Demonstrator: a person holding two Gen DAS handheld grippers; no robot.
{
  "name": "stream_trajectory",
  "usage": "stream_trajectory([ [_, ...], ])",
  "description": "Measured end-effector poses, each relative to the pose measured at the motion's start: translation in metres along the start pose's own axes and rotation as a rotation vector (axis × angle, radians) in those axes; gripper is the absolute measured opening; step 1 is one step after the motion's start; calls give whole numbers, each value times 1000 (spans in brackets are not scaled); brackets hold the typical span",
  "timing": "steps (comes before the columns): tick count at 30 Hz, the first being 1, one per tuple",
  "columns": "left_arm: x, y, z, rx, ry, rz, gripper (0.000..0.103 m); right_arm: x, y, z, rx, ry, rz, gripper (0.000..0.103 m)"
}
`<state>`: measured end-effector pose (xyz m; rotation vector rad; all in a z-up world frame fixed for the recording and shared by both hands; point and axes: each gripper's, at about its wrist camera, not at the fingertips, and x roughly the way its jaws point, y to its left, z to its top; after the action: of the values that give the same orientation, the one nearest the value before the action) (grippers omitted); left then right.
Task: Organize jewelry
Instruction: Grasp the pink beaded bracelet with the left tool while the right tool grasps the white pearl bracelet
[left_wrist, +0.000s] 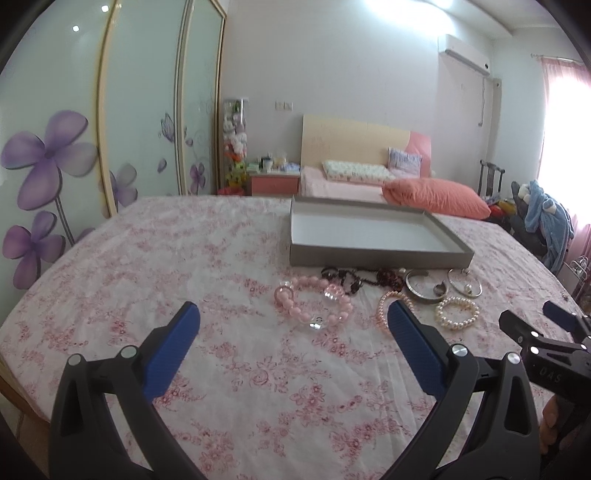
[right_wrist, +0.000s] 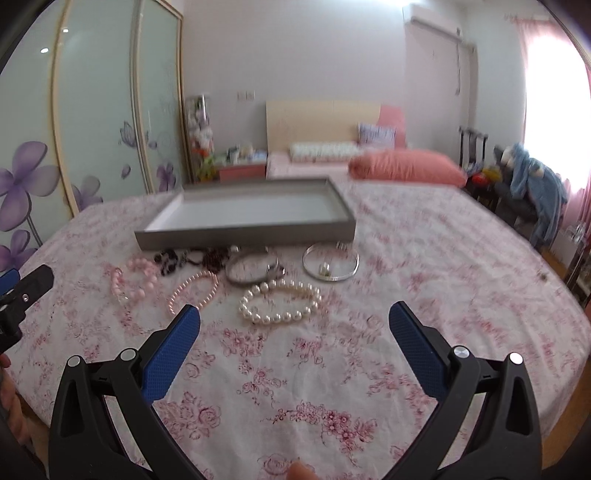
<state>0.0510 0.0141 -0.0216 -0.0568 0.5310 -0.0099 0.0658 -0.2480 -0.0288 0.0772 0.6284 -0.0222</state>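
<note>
Nearby, white pearl bracelet (right_wrist: 280, 302) coiled beside grey tray (right_wrist: 243, 230).

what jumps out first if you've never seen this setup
A cluster of jewelry lies on the floral tablecloth: a white pearl bracelet nearest, a pink bead bracelet to its left. Behind them sits an empty grey tray. Both the left tongs and right tongs are open, holding nothing.
</note>
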Motion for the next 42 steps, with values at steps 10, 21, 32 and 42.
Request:
stream_trajectory([
  [10,55,16,18,20,166,17,99,70,-20,18,72,231,-37,49],
  [21,101,17,23,51,278,47,95,79,-7,12,6,269,-75,11],
  [32,139,7,22,73,366,75,76,85,-16,17,28,265,-65,11],
  [42,152,16,23,27,379,70,32,88,-21,18,36,265,-54,11],
])
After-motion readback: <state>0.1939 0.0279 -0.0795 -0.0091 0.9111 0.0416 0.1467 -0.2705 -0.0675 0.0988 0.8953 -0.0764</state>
